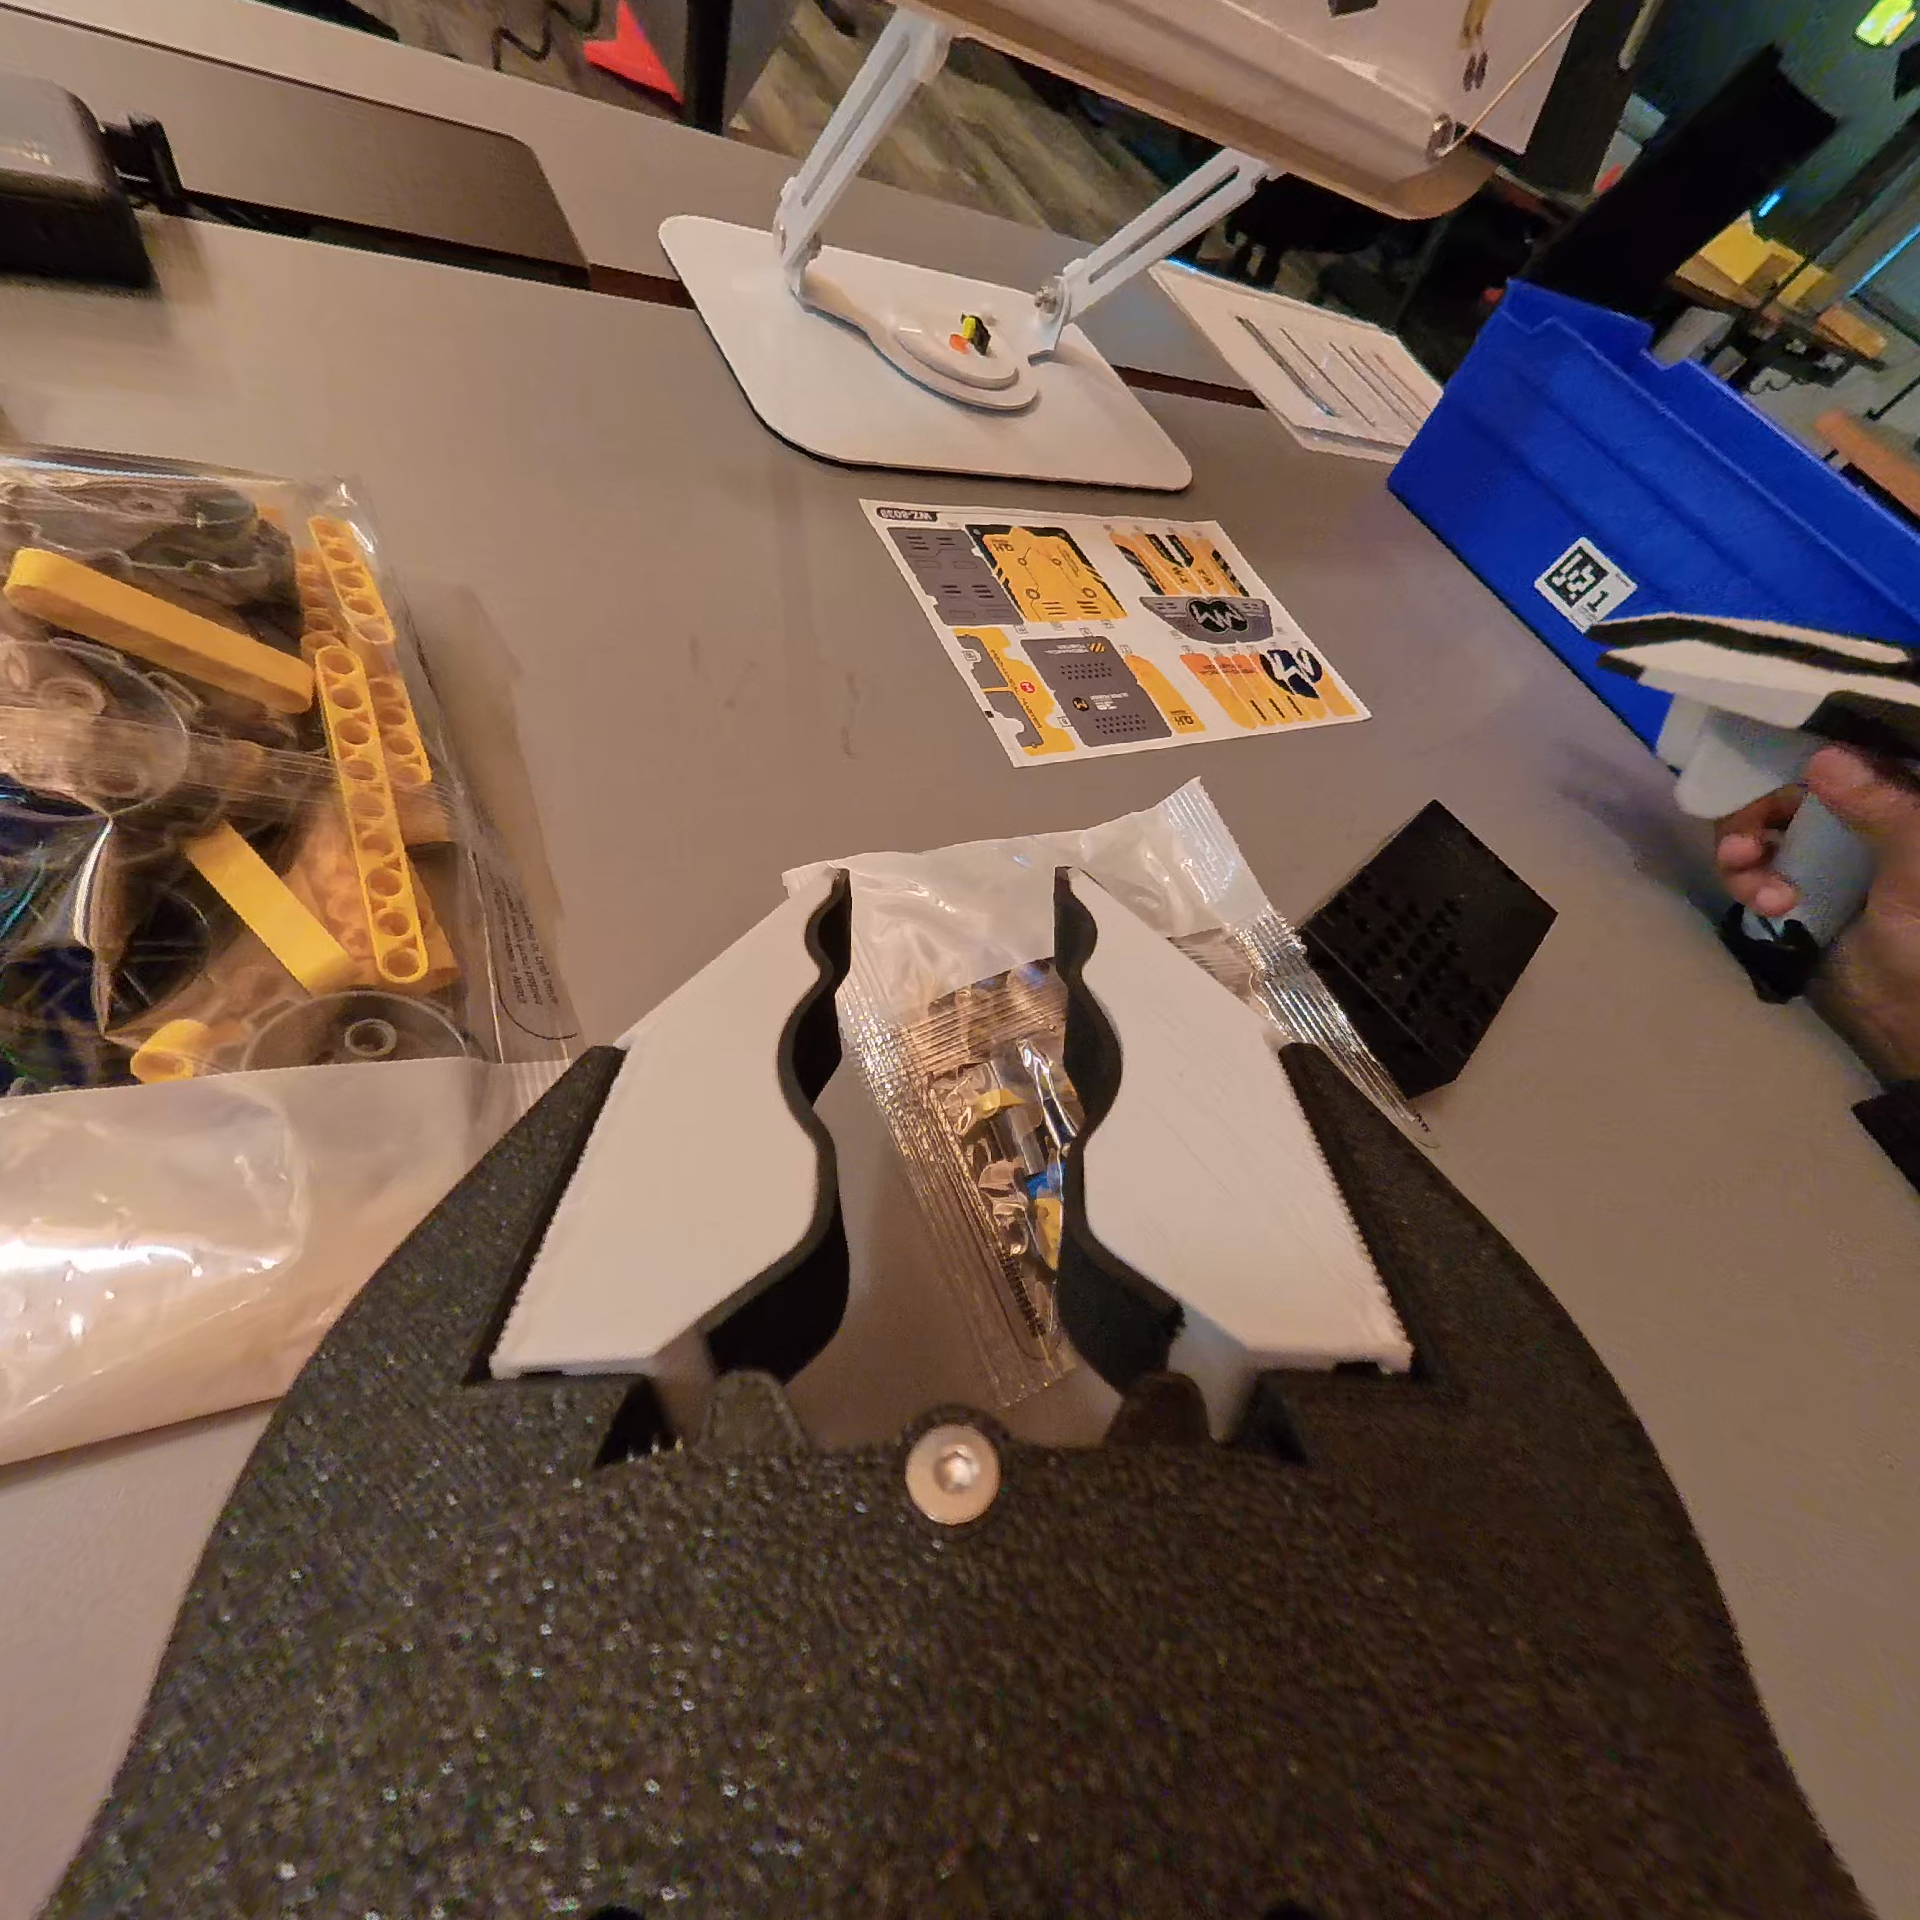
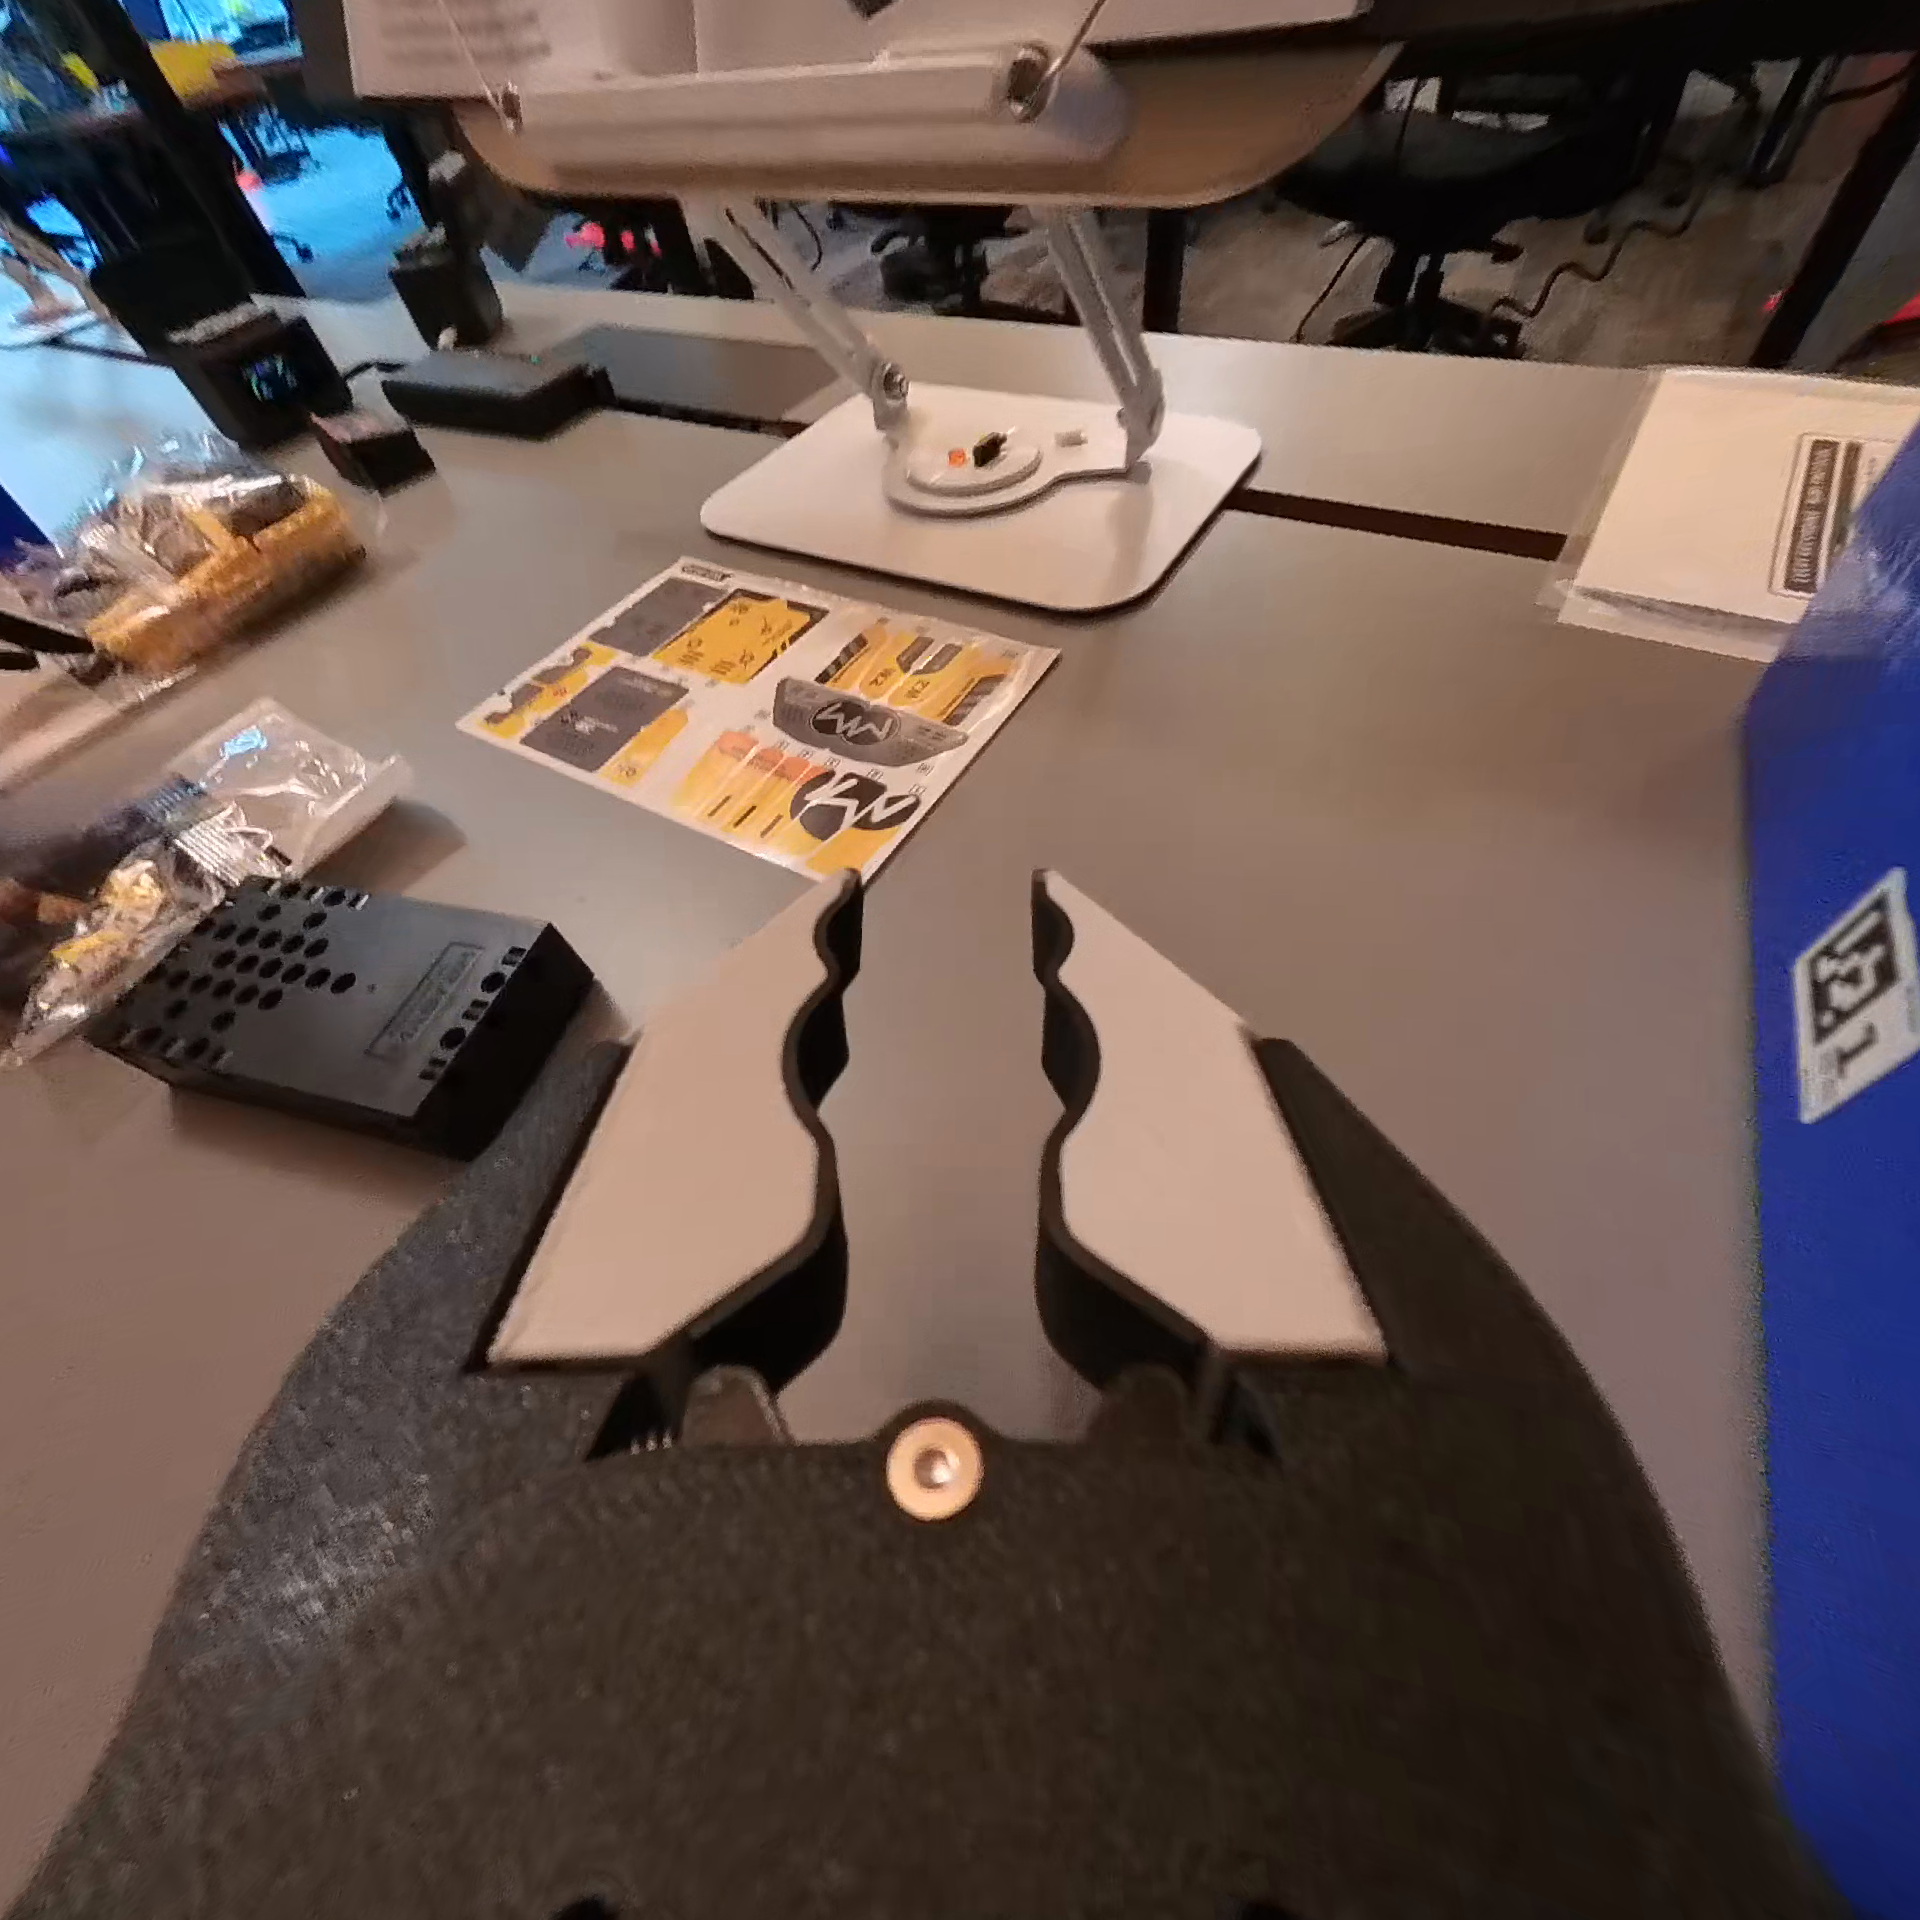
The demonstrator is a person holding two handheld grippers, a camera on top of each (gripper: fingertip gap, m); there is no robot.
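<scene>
The left gripper [image 1: 951, 894] is hanging low over the grey table [image 1: 644, 644]. Its two white fingers [image 1: 717, 1122] are spread apart. A small clear bag [image 1: 987, 1091] is lying on the table between them. I cannot tell if the fingers are touching the bag. Small yellow and blue bits are showing inside the bag.

A black block [image 1: 1423, 945] with many holes is sitting just beside the bag, on its right. A big bag [image 1: 208, 769] of yellow and black toy parts is lying to the left. A flat whitish bag [image 1: 135, 1236] is lying just in front of it. A sticker sheet [image 1: 1112, 623] is lying flat past the small bag. Farther back, a white stand [image 1: 925, 353] is standing on the table.

The right gripper [image 2: 945, 904] is also spread apart, and it is holding nothing. It is floating over a bare part of the table [image 2: 1299, 831]. The sticker sheet [image 2: 758, 717] is just ahead of its tips. The black block [image 2: 343, 1008] is lying to its left, with the small bag [image 2: 114, 914] just past it. A blue bin [image 2: 1839, 1143] is standing close on its right side. In the left wrist view, a hand [image 1: 1860, 883] is holding this gripper [image 1: 1756, 665] by its handle, in front of the blue bin [image 1: 1621, 488].
</scene>
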